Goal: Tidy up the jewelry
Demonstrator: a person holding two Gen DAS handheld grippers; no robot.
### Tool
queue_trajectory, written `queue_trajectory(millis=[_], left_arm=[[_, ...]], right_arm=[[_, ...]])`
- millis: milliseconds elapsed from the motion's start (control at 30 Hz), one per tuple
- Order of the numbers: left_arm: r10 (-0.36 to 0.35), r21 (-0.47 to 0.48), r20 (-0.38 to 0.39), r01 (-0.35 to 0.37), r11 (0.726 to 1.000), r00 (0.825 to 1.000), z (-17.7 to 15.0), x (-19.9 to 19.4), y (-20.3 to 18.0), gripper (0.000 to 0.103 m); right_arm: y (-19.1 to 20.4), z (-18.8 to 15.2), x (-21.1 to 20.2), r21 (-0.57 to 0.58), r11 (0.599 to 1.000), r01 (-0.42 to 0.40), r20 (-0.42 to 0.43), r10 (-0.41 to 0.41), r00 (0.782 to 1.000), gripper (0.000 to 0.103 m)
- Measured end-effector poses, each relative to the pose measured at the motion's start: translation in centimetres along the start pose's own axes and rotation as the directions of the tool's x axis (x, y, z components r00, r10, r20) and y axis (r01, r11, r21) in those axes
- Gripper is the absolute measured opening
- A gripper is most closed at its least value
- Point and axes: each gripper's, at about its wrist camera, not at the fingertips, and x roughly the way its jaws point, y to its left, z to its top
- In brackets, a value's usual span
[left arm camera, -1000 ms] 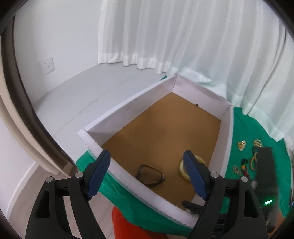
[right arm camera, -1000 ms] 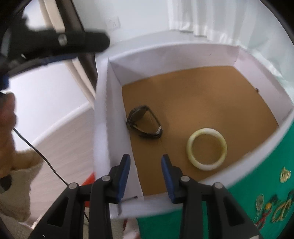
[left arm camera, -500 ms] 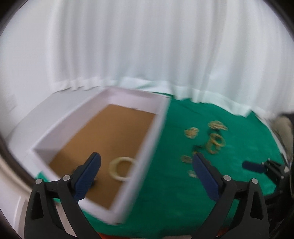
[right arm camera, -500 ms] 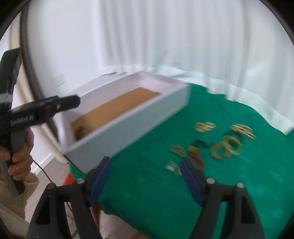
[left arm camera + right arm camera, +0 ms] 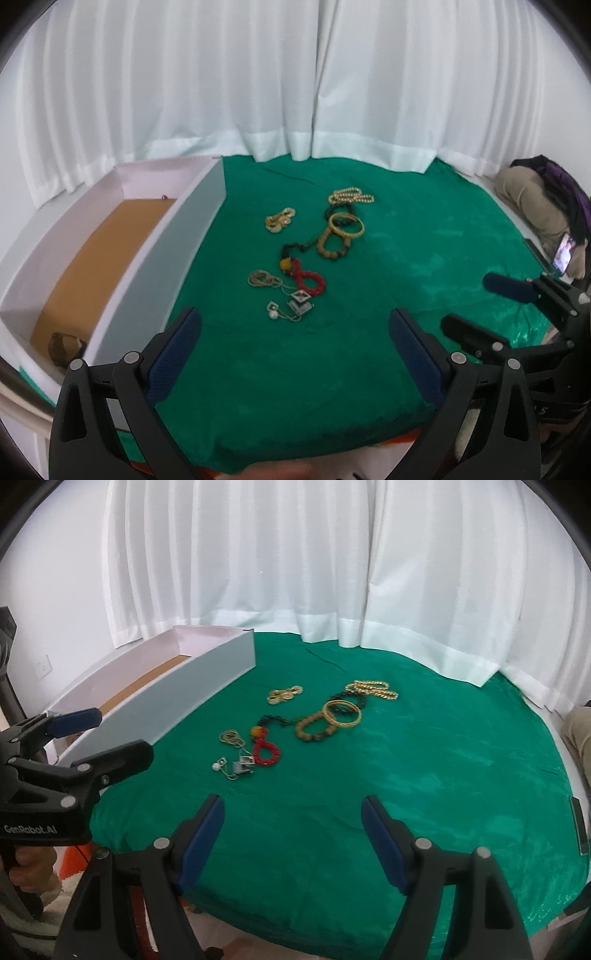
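Lying scattered, jewelry (image 5: 314, 251); white box (image 5: 162, 258) long axis runs toward curtain (image 5: 258, 92)

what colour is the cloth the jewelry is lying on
Green: the green cloth covering the table, clearest in the right wrist view.

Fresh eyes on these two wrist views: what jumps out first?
The green cloth fills both views, with a cluster of jewelry in its middle: a red bead loop, a gold bangle and gold chains. At the left edge sits a white box with a brown floor. Both the left gripper and the right gripper hang open and empty in front.
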Motion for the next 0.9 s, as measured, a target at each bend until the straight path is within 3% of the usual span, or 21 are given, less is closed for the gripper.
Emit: queue_trajectory(millis=[167,433,500,900], left_arm=[[-0.017,-0.036,-0.026,0.016,0.999,1.0,-0.7,0.3,0.5,0.103],[0.043,0.006,-0.015,-0.043,0.999,0.999,-0.9,0.6,0.1,0.103],[0.04,0.021,-0.027,-0.04,0.999,0.999,-1.0,0.8,-0.1,0.103],[0.028,0.063,-0.051,-0.025,0.998,0.998,-1.1,1.1,-1.5,0.103]], right_arm=[[0.3,-0.3,0.2,-0.014,0.999,0.043,0.021,-0.043,0.999,0.078],[0.8,-0.6,0.4,-0.039,0.997,0.072,0.012,-0.071,0.997,0.078],[0.9,-0.7,0.5,-0.046,0.995,0.086,0.006,-0.086,0.996,0.085],[-0.2,-1.1,0.6,-0.025,0.995,0.093,-0.007,-0.093,0.996,0.085]])
